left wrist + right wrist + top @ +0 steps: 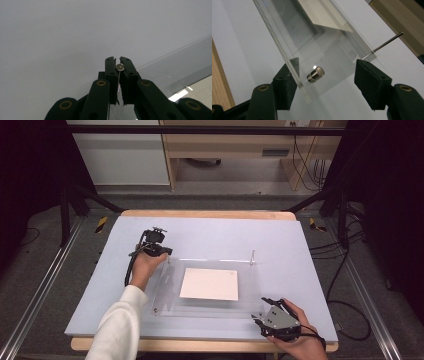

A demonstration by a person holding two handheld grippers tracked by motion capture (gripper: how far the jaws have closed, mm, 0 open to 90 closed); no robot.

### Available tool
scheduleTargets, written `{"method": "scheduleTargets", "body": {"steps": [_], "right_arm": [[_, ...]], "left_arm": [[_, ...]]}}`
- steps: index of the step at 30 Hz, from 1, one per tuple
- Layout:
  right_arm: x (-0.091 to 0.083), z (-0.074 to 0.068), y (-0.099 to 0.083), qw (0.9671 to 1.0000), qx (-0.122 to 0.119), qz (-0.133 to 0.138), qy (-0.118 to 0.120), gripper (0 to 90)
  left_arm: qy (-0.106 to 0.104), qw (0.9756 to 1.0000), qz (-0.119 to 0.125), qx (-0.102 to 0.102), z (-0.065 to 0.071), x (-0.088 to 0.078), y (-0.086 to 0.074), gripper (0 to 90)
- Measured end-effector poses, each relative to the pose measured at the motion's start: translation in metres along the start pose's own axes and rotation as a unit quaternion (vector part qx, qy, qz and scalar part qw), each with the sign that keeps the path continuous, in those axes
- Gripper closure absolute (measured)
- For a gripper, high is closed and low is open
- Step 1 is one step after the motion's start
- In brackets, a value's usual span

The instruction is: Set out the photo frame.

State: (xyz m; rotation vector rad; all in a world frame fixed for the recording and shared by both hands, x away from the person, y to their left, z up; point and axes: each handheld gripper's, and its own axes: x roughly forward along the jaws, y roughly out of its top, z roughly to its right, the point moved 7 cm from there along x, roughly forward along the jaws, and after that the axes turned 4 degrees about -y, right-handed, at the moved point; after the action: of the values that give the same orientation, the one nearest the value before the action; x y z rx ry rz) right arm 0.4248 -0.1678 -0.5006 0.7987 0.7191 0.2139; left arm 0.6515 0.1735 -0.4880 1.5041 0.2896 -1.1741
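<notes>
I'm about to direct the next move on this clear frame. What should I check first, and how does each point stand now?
1. Left hand-held gripper shut on the pin: ok.
2. Right hand-held gripper astride the metal standoff, pads off it: ok.
3. Clear frame flat on the mat: ok.
4. Paper square under the frame: ok.
5. Far post upright: ok.
6. Standoff seated tight: cannot tell.

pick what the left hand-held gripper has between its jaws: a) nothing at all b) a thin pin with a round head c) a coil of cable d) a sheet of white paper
b: in the left gripper view the left hand-held gripper has its jaws shut on a thin pin whose round head shows between the tips.
</notes>
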Motion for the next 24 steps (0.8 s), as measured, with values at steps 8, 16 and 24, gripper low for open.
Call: {"method": "scheduleTargets", "body": {"steps": [8, 16, 24], "right_arm": [[0.002, -0.007, 0.004, 0.9997, -0.020, -0.001, 0.014, 44.2], [0.001, -0.009, 0.006, 0.9995, -0.025, 0.001, 0.018, 45.7], [-0.004, -0.003, 0.013, 0.9998, -0.007, 0.016, 0.008, 49.3]], "left_arm": [[0.006, 0.9999, 0.011, 0.003, 0.002, 0.000, -0.001, 84.1], [0.037, 0.9953, 0.085, 0.028, 0.006, -0.027, 0.003, 62.1], [0.020, 0.9810, 0.164, 0.102, 0.030, -0.093, -0.042, 47.1]]}}
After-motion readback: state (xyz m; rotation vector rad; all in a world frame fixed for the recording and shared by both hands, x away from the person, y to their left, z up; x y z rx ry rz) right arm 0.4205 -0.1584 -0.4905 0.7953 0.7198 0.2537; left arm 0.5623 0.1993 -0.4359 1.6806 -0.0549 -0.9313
